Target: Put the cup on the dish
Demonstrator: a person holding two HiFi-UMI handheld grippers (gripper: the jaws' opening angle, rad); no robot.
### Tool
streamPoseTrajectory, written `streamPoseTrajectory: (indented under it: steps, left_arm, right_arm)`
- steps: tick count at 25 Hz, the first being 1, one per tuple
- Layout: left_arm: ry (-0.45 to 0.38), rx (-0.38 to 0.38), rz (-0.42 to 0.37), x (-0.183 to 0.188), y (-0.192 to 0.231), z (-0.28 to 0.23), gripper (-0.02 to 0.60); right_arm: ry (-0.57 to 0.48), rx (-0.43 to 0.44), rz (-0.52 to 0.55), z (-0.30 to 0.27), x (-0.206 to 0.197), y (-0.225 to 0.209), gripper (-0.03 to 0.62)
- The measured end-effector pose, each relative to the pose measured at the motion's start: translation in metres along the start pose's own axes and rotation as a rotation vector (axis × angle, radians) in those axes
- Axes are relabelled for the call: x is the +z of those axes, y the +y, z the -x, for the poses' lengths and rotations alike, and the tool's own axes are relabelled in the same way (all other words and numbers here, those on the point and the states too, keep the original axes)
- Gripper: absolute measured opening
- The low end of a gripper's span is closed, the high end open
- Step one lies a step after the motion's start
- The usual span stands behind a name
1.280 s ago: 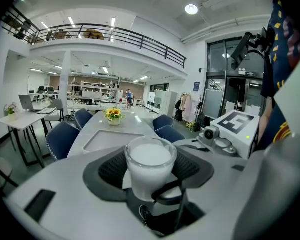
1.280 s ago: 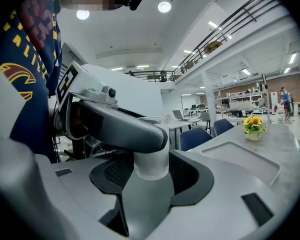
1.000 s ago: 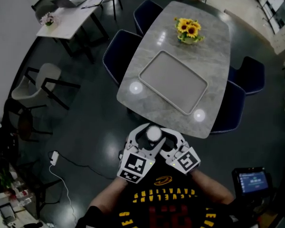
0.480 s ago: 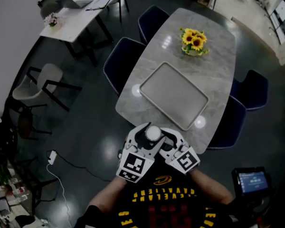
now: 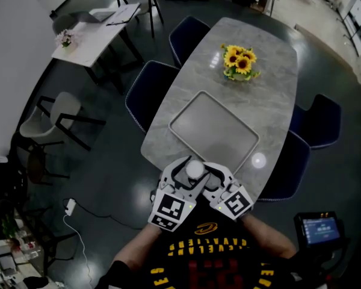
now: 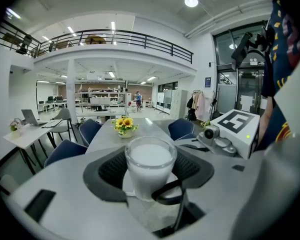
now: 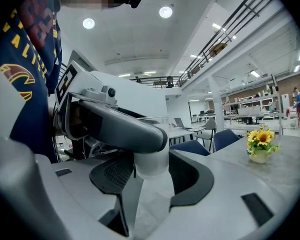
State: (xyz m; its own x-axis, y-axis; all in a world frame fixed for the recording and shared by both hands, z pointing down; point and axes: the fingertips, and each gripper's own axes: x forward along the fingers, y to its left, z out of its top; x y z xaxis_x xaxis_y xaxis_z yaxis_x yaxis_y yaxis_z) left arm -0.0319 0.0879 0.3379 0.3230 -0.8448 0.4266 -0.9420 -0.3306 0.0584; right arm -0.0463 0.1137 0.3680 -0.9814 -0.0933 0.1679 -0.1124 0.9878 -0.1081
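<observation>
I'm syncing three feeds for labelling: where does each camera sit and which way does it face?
Head view: on the person's head, looking steeply down at the table, tray, left gripper, right gripper and forearms.
Left gripper view: on the left gripper, facing along its fingers, closed on the cup, toward the table; right gripper at right.
Right gripper view: on the right gripper, facing along its fingers around the cup; left gripper crosses, shirt at left.
Shared: every view shows cup and sunflowers.

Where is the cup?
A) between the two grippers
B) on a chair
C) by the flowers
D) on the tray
A: the cup is clamped between the left gripper and the right gripper, not yet over the tray.
</observation>
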Motion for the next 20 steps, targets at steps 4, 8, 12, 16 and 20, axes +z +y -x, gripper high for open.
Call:
streamPoseTrajectory:
  steps: [4,8,12,16,20]
  left_arm:
    - [0.005,-0.015,-0.020,0.010,-0.007,-0.015,0.270]
    - [0.015,-0.048,-0.052,0.017,-0.012,-0.026,0.270]
    - [0.050,-0.089,-0.109,0.015,-0.020,-0.040,0.270]
    - [0.066,-0.159,-0.102,0.014,-0.029,-0.060,0.270]
    - [0.080,-0.217,-0.126,0.019,-0.033,-0.076,0.270]
  right_arm:
    - [-0.009,-0.019,0.013,0.011,0.003,-0.016,0.212]
    - [-0.024,-0.064,-0.004,0.018,0.005,-0.027,0.212]
    - [-0.002,-0.110,-0.023,0.024,-0.003,-0.039,0.213]
    - [0.003,-0.180,-0.039,0.036,-0.011,-0.055,0.212]
    - [0.016,-0.256,-0.046,0.042,-0.013,-0.072,0.212]
